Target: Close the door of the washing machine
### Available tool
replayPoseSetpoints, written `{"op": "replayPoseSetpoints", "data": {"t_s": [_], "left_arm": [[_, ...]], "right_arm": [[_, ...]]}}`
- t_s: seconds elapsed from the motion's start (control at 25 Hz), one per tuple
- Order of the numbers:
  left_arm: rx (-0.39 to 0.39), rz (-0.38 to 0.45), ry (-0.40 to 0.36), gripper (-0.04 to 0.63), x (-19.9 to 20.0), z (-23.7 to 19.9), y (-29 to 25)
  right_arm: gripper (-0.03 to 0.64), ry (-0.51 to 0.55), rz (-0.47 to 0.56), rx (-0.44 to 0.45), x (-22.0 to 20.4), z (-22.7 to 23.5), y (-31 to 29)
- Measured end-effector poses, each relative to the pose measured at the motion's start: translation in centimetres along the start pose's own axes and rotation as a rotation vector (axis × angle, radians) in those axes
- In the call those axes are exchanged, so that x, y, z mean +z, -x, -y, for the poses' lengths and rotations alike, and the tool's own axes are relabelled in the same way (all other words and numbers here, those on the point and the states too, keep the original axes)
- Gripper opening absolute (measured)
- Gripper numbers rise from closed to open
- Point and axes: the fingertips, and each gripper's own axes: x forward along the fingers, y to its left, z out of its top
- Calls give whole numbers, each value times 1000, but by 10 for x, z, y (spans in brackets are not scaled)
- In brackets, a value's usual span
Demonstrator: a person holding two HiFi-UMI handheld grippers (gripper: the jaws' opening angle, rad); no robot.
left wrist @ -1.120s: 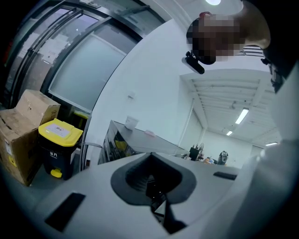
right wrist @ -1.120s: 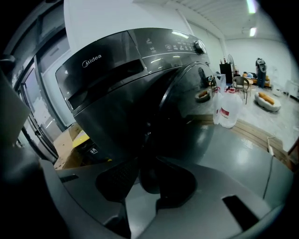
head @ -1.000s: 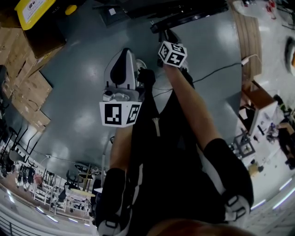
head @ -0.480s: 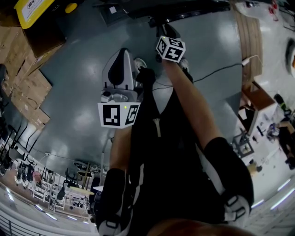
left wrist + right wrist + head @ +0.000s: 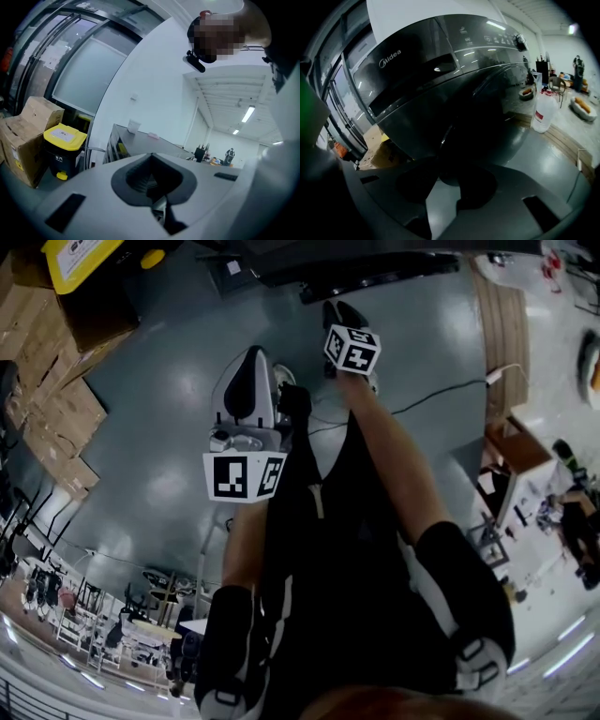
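Observation:
The dark grey washing machine [image 5: 440,61] fills the right gripper view, its round dark door [image 5: 497,117] just ahead. In the head view only its dark edge [image 5: 375,268] shows at the top. My right gripper [image 5: 447,176] points down at the door's lower rim, jaws open with floor showing between them and nothing held. Seen from above, the right gripper [image 5: 337,317] hangs just short of the machine. My left gripper [image 5: 251,381] is held back beside the person's leg, away from the machine. In its own view the left gripper [image 5: 152,187] looks shut and empty, aimed at the room.
A yellow-lidded bin [image 5: 63,140] and cardboard boxes [image 5: 47,427] stand to the left. A cable [image 5: 441,390] runs across the grey floor on the right, by a wooden platform [image 5: 506,315]. A large water bottle [image 5: 543,110] stands right of the machine.

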Motion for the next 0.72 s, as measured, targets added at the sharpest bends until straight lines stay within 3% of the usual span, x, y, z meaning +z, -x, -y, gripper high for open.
{"op": "replayPoseSetpoints", "data": {"t_s": [0.28,0.4,0.72], "left_arm": [[33,77,35,5,54,40,16],[43,90,25,5,80,62,23],[72,140,-33,5,137,94,40]], "right_arm": [[66,-3,-48,52,36,9,81],[50,58,-39,78,68,5,129],[40,270,133,158,177,-35,238]]}}
